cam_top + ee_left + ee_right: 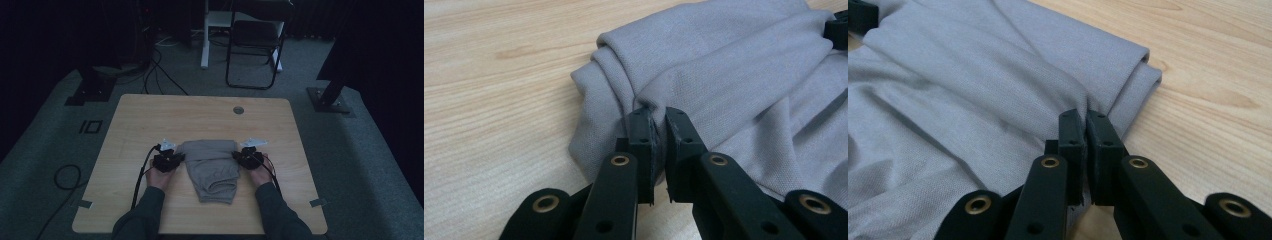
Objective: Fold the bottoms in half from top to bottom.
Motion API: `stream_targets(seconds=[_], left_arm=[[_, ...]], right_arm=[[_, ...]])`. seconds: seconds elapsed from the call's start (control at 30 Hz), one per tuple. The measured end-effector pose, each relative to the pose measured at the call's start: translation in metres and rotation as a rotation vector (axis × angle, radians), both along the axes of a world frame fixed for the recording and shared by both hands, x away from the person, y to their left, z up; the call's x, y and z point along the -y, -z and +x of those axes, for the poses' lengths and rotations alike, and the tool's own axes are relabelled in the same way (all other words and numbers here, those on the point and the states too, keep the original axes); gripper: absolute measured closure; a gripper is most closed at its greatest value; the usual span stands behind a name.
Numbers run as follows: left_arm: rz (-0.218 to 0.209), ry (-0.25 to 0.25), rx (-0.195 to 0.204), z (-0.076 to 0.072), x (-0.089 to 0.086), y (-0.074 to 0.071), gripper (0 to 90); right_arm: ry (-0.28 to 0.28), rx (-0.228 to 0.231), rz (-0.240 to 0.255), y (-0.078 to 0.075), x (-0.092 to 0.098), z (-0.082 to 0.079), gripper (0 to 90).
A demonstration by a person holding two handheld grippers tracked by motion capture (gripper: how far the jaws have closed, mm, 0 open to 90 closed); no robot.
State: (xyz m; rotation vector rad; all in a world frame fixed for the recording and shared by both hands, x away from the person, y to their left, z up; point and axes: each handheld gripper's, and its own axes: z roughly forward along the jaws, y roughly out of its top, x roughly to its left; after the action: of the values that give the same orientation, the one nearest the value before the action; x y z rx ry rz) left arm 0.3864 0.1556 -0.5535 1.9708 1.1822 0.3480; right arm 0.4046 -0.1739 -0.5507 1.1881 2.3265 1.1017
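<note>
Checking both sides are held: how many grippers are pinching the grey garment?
2. The left gripper pinches the grey garment at its left edge; the right gripper pinches its right edge.

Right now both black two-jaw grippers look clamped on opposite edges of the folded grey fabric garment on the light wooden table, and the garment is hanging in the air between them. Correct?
Not quite. The folded grey fabric garment lies flat on the light wooden table, not in the air, as the high view shows. The left gripper and right gripper are indeed clamped on its opposite edges.

Black tool (660,131), brass rivets, dark sleeves (145,212)
</note>
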Motion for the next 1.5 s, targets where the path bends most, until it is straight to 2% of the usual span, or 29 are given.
stream_targets(seconds=[0.83,1.17,1.4,1.5], left_arm=[[0.042,-0.076,-0.028,0.037,-0.003,-0.006,83.3],[0.037,-0.133,-0.039,0.051,0.0,-0.006,83.3],[0.035,-0.161,-0.045,0.057,0.004,-0.007,83.3],[0.036,-0.166,-0.043,0.058,0.005,-0.008,83.4]], right_arm=[[0.049,-0.013,-0.028,-0.003,-0.02,0.036,87.2],[0.077,-0.024,-0.042,-0.005,-0.026,0.052,87.2],[0.094,-0.047,-0.03,-0.006,-0.025,0.06,87.2],[0.097,-0.05,-0.042,-0.008,-0.027,0.063,87.6]])
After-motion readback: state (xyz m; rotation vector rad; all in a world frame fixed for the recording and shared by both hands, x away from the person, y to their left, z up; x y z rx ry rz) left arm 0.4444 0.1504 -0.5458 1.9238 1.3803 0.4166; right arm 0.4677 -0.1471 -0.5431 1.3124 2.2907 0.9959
